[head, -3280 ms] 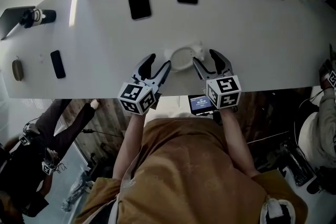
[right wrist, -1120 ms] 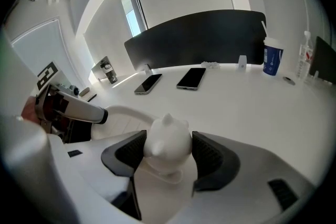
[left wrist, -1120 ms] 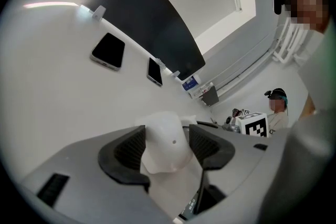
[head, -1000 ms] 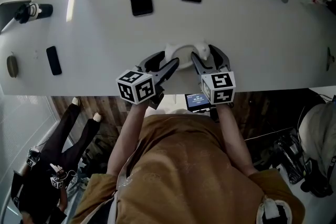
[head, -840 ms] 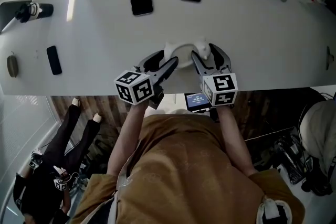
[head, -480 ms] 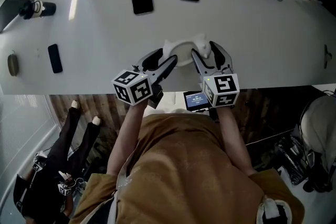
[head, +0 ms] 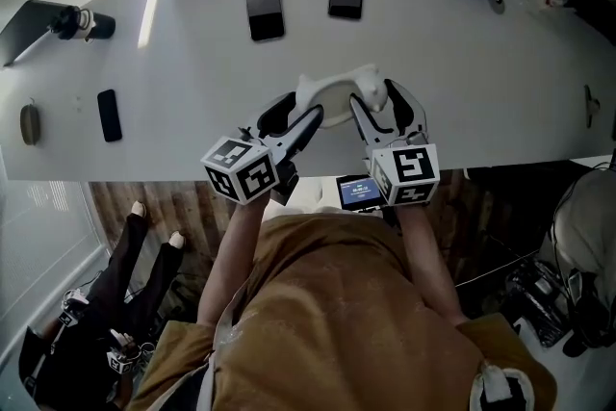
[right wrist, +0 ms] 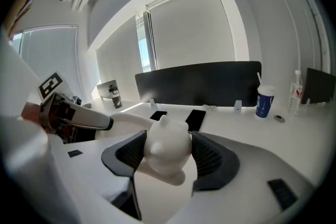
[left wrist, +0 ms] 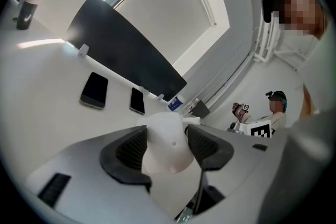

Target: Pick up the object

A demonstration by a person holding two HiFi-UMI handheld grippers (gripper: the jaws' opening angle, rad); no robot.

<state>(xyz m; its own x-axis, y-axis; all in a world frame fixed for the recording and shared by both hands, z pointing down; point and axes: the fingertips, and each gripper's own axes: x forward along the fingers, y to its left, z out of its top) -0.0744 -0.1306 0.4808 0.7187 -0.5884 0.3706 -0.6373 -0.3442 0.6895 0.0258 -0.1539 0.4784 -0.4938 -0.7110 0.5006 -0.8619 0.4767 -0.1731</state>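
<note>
Since both ends are already pinched, step in hand looks like the two-handed lift, so do it as one move.

L gripper (head: 300, 105): jaws closed onto the left knob of the white curved piece (head: 333, 97). Ribbed pads (left wrist: 130, 148) sit on both flanks, knob seated deep btwn them, no gap seen. Piece is at the near edge of the white table (head: 192, 82), mid-width, right in front of the person. Can't tell if it's clear of the surface yet.

R gripper (head: 373, 93): jaws closed onto the right knob, a rounded lump w/ small bumps on top, pads snug both sides.

How I'd run it:
- Raise L+R at the same rate, straight up, spacing btwn grippers fixed. A thin band joins the knobs and prob flexes or pops out if they spread or squeeze in.
- No wrist roll on one side only, that twists the band.
- Don't add pinch force. Knobs look rounded + smooth, so extra squeeze could squirt them fwd out of the pads.
- Get it level first, then move.

Orientation: long axis runs L–R, knob to knob, approx parallel to the near table edge. Band curves in btwn and lies flat-ish in head view, can't tell for sure which way it bows. In R gripper view the knob bumps point up and away from the person. Nearest phone (head: 263, 7) is further back, well apart, not in the lift path
</note>
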